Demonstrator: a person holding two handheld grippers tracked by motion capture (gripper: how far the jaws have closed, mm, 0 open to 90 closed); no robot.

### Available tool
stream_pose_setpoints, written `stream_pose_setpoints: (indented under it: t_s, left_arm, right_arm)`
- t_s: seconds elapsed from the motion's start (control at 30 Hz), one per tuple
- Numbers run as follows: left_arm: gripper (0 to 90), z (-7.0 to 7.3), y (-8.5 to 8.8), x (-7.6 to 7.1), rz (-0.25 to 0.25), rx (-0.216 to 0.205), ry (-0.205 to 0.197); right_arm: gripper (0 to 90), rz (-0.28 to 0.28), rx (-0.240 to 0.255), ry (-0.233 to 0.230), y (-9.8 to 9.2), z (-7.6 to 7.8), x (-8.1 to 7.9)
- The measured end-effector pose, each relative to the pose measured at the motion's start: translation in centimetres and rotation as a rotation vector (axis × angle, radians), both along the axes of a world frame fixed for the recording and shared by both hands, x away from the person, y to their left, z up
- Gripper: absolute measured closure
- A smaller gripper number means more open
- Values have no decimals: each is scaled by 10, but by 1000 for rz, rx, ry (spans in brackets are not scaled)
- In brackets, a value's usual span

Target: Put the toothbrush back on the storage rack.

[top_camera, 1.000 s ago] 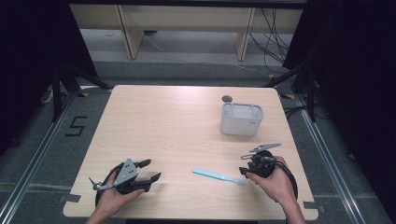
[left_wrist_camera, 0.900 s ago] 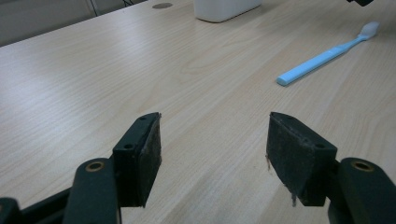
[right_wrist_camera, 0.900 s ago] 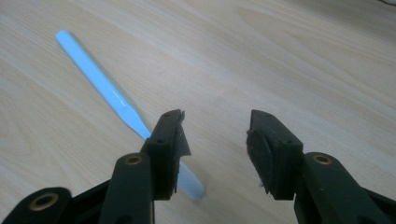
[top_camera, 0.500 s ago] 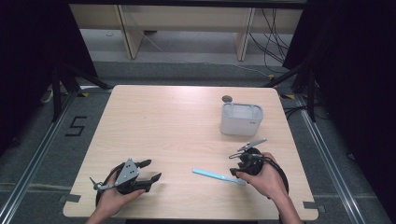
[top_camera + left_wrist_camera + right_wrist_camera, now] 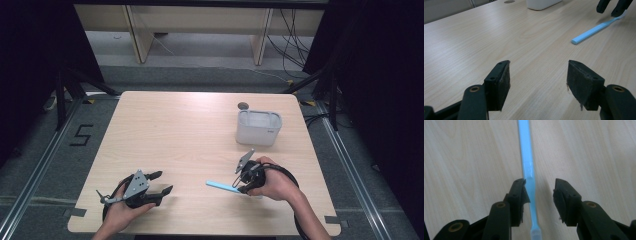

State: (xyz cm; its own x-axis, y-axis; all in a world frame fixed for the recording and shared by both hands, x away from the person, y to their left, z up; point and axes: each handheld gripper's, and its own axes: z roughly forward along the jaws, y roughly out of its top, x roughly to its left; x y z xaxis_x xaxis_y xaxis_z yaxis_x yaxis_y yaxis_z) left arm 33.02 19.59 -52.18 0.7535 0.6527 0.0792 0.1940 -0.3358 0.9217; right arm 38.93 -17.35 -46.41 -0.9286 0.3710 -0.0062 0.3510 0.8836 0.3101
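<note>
A light blue toothbrush [image 5: 223,186] lies flat near the front right of the wooden table [image 5: 185,135]. My right gripper [image 5: 245,184] stands over its brush end, open, with the jaws on either side of the handle. In the right gripper view the toothbrush [image 5: 528,170] runs up between the jaws of that gripper [image 5: 540,195], close to the left jaw, with white bristles at the bottom. My left gripper [image 5: 161,183] rests open at the front left, with nothing in it. In the left gripper view the gripper [image 5: 539,80] faces bare wood, with the toothbrush [image 5: 596,28] farther off.
A white rectangular container [image 5: 258,127] stands at the right back of the table, with a small dark round hole [image 5: 243,106] in the tabletop behind it. The container [image 5: 541,3] is at the top of the left gripper view. Black cables trail from both grippers.
My right gripper has moved left and tipped down onto the toothbrush's near end, so that its jaws now straddle the handle. The left gripper has stayed in place.
</note>
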Motion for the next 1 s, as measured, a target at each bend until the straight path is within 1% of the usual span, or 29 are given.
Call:
stream_pose_setpoints:
  t_s: [0.03,0.07,0.1,0.13,0.17,0.2,0.27,0.3,0.33,0.37,0.4,0.43,0.47,0.5,0.53,0.57,0.6,0.63,0.7,0.73,0.77,0.8,0.83,0.87,0.9,0.93,0.97,1.0]
  left_arm:
    - [348,-1,0,0,-5,-9,-3]
    - [348,-1,0,0,-5,-9,-3]
    - [348,0,0,0,-2,-5,-3]
    - [348,0,0,0,-1,3,-1]
    - [348,0,0,0,-2,-1,-2]
    - [348,0,0,0,-2,1,-2]
    - [349,0,0,0,-2,6,-2]
    - [349,0,-1,0,-4,7,-2]
    - [348,0,-1,-1,0,6,-7]
    - [348,0,-1,-1,0,6,-7]
    - [348,-1,-1,0,-2,0,-7]
    - [348,0,-1,0,-3,6,-4]
    - [348,0,-1,0,-3,5,-4]
    - [348,0,-1,0,-3,5,-4]
    - [348,0,0,-1,0,10,-3]
    - [348,0,-1,-1,0,7,-7]
    - [348,0,-1,-1,0,6,-8]
    - [348,0,-1,-1,0,6,-8]
    - [348,0,-1,-1,-1,5,-7]
    - [348,0,-1,-1,-1,5,-8]
    - [348,0,-1,-1,-1,5,-8]
    - [348,0,-1,-1,-1,5,-8]
    - [348,0,-1,-1,-1,6,-9]
    - [348,0,-1,-1,-1,6,-9]
    - [348,0,-1,-1,-1,7,-9]
    - [348,0,-1,-2,-1,15,-7]
    - [348,0,-1,-2,-1,11,-8]
    - [348,0,-1,-2,-1,11,-8]
  right_arm:
    - [630,37,-24,16,5,-2,3]
    - [630,37,-24,16,5,-2,3]
    - [634,65,-49,9,7,-3,5]
    - [645,82,-92,30,12,-4,6]
    - [650,55,-109,49,15,-4,5]
    - [655,80,-128,47,17,-4,7]
    - [659,85,-135,56,20,-5,7]
    - [664,106,-139,52,22,-5,9]
    - [675,112,-152,58,26,-5,10]
    - [675,112,-152,58,26,-5,10]
    - [686,106,-165,56,29,-5,11]
    - [689,121,-174,60,31,-6,13]
    - [691,118,-186,70,32,-6,14]
    - [693,128,-194,65,34,-7,15]
    - [696,125,-195,72,35,-9,16]
    - [699,109,-203,76,36,-9,16]
    - [702,119,-211,76,37,-10,17]
    - [709,126,-204,73,37,-11,17]
    - [717,130,-220,74,40,-10,17]
    - [723,132,-221,64,39,-11,17]
    - [732,118,-233,71,41,-10,16]
    - [732,118,-233,71,41,-10,16]
    - [742,153,-236,54,41,-11,17]
    - [744,132,-250,60,44,-10,15]
    - [744,132,-250,60,44,-10,15]
    - [759,140,-246,49,45,-12,14]
    - [770,139,-254,47,46,-11,13]
    - [777,168,-260,39,47,-11,14]
